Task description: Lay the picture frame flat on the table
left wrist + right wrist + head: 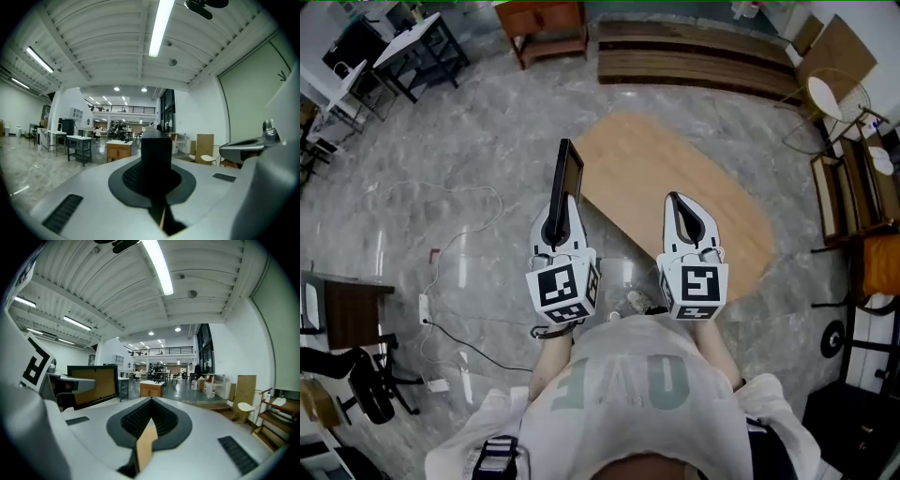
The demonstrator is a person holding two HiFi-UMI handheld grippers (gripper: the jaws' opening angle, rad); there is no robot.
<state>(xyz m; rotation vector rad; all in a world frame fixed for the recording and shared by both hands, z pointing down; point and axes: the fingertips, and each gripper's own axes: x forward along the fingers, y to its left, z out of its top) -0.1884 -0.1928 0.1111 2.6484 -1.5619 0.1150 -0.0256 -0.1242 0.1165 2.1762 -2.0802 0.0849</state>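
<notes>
The picture frame (565,178) is black-rimmed with a brown back and stands upright, edge-on to the head view, over the left edge of the oval wooden table (694,187). My left gripper (559,204) is shut on its lower edge. In the left gripper view the frame's black edge (156,157) rises between the jaws of the left gripper (156,185). My right gripper (676,201) is shut and holds nothing, level with the left one over the table's near part. The right gripper view shows its jaws (151,403) together, with the frame (93,380) off to the left.
Long wooden benches (694,58) and a small wooden table (546,23) stand beyond the oval table. Black desks (417,52) are at the far left. A cable and power strip (425,305) lie on the marble floor. Shelving (858,187) is to the right.
</notes>
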